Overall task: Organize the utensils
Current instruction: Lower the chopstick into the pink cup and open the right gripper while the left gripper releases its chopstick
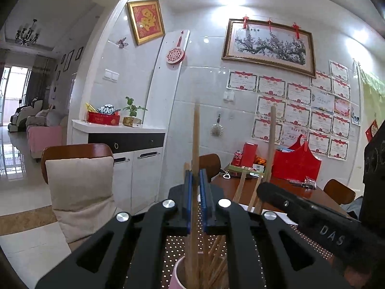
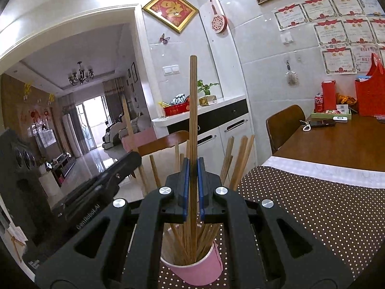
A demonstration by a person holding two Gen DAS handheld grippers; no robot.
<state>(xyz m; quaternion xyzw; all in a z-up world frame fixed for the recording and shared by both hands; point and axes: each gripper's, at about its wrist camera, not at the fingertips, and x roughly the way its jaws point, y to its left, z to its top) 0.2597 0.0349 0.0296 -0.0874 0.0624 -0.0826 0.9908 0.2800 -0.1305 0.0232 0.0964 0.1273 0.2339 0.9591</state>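
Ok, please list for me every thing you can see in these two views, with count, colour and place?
cup: one, pink, on the dotted mat, below both grippers
chopsticks: many, wooden, standing in the cup
mat: one, brown with white dots, on the table
table: one, brown wood, by the tiled wall
soda can: one, red, far end of table
left gripper: black, blue pads, shut on one chopstick
right gripper: black, blue pads, shut on one chopstick

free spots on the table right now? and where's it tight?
Free: the dotted mat right of the pink cup, and the bare wood table between the mat and the far red boxes. Tight: over the cup, where both grippers hold upright chopsticks close together.
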